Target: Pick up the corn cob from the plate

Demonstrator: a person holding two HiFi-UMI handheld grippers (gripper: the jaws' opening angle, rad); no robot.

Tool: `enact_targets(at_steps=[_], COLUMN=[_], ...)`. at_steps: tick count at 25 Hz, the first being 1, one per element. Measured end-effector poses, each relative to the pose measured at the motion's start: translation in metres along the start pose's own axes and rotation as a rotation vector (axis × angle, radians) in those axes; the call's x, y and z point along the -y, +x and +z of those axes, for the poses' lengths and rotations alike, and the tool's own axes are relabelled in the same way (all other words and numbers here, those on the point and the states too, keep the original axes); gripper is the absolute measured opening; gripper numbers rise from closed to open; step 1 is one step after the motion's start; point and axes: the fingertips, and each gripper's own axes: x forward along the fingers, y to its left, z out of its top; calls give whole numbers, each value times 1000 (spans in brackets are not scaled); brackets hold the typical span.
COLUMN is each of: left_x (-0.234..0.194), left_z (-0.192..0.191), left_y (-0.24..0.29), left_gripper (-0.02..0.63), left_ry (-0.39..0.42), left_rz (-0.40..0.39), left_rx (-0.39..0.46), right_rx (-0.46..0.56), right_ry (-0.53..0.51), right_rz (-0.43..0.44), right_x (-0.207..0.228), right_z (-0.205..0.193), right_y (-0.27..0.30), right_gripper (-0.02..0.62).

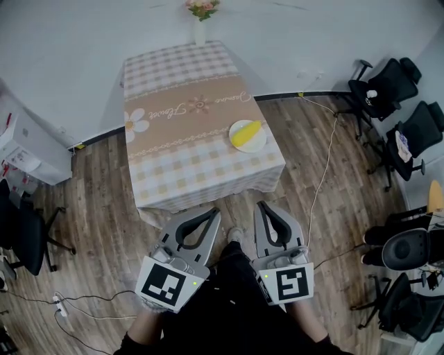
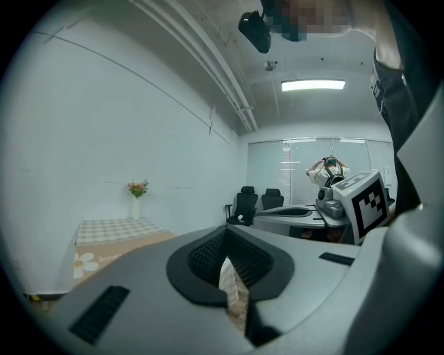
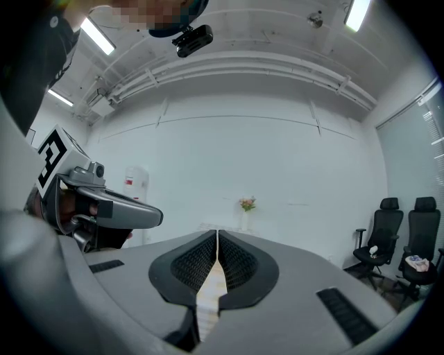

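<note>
**A:** Where is the corn cob (image 1: 247,132)?

**B:** It lies on the white plate (image 1: 259,145), which sits close to the right edge of the table (image 1: 180,104), toward the near right corner. The checked cloth hangs over that edge just beside the plate.

**A:** And the grippers?

**B:** Both are short of the table's near edge, side by side and apart. They are over the wood floor (image 1: 104,208), well away from the plate. The left gripper (image 1: 210,213) has its jaws pressed together with nothing between them, and its own view shows the tips meeting (image 2: 225,232). The right gripper (image 1: 264,206) is the same — tips together and empty (image 3: 217,234).

**A:** How much room is there around the table?

**B:** The far edge stands against the wall, with a vase of flowers (image 1: 201,17) at that end. There is open floor along the near edge. On the right there is a clear strip of boards, crossed by a thin cable (image 1: 326,166) that runs down the floor. The black office chairs (image 1: 388,90) are well apart from the table. On the left there is bare floor — a white cabinet (image 1: 28,149) stands by the wall, and another dark chair (image 1: 24,236) is nearer the person.
</note>
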Motion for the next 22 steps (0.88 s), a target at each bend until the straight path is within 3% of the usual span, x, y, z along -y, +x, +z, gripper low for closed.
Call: enact_targets(at_steps=[12, 22], left_x=[-18, -19], left_z=[13, 28], left_y=[77, 150], left_gripper=[14, 14], left_ry=[9, -1], left_rz=[33, 67], left_rx=[-10, -13], right_rx=[-49, -25], right_ry=[-11, -7], right_rz=[45, 73], right_x=[64, 133], right_z=[-14, -15], right_y=[43, 73], right_gripper=[43, 43])
